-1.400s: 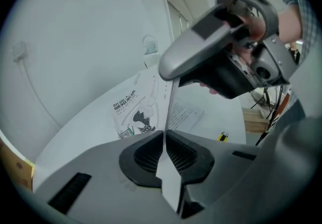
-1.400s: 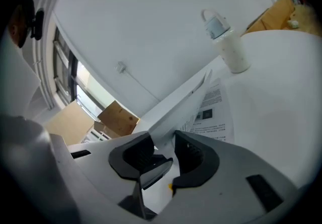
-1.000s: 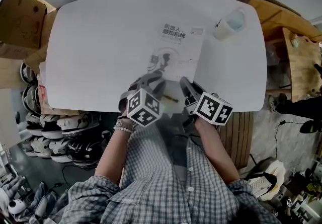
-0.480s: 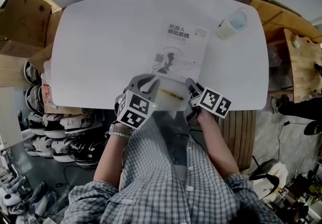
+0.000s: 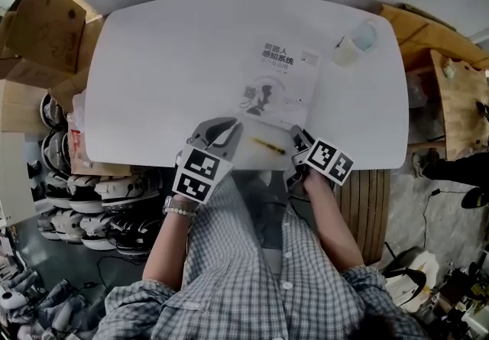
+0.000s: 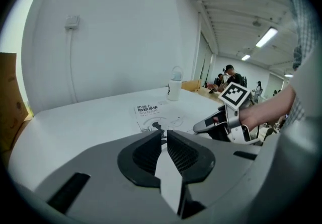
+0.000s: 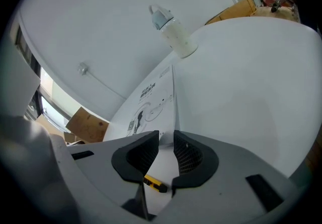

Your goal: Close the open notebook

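Lying closed on white table (image 5: pixel 153 63), notebook (image 5: pixel 279 82), yellow pen (image 5: pixel 269 147) nearby

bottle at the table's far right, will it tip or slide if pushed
The bottle stands upright, tall and narrow, so a push near the cap would probably tip it. The table looks smooth, so a low push may slide it instead.

Bright, even indoor lighting with soft shadows; fisheye bending and dark corners in both gripper views; ceiling lamps (image 6: pixel 266 37) glare upper right.
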Available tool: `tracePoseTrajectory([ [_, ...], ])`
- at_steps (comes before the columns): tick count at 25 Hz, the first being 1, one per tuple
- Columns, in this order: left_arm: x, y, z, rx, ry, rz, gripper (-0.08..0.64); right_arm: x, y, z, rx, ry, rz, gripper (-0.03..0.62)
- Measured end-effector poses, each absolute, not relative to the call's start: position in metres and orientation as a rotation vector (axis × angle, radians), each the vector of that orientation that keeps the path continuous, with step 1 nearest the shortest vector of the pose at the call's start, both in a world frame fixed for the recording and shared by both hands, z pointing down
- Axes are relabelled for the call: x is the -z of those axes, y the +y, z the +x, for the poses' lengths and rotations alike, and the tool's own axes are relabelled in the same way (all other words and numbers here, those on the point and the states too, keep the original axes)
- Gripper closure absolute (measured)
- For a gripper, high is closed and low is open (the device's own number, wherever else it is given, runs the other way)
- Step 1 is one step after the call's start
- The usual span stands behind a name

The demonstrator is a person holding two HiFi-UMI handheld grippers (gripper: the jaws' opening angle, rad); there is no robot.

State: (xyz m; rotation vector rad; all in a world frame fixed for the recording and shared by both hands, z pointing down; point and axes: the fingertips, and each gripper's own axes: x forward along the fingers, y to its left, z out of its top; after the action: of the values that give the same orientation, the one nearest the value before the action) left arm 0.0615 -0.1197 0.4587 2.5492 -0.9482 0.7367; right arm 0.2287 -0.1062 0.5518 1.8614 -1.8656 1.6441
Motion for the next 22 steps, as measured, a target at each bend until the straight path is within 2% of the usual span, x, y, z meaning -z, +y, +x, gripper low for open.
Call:
tracePoseTrajectory([
  [9, -0.433, -0.126, 0.051, -0.666, -0.968, 2.6, 0.535, -0.523, -0.094, 0.252, -1.488, -1.891, 2.001, 0.522],
  [22, -0.388, -0.14, 0.042, -0.528, -1.032, 2.686, 0.552, -0.414, -0.119, 0.23, -0.827, -2.217, 1.913, 0.56],
])
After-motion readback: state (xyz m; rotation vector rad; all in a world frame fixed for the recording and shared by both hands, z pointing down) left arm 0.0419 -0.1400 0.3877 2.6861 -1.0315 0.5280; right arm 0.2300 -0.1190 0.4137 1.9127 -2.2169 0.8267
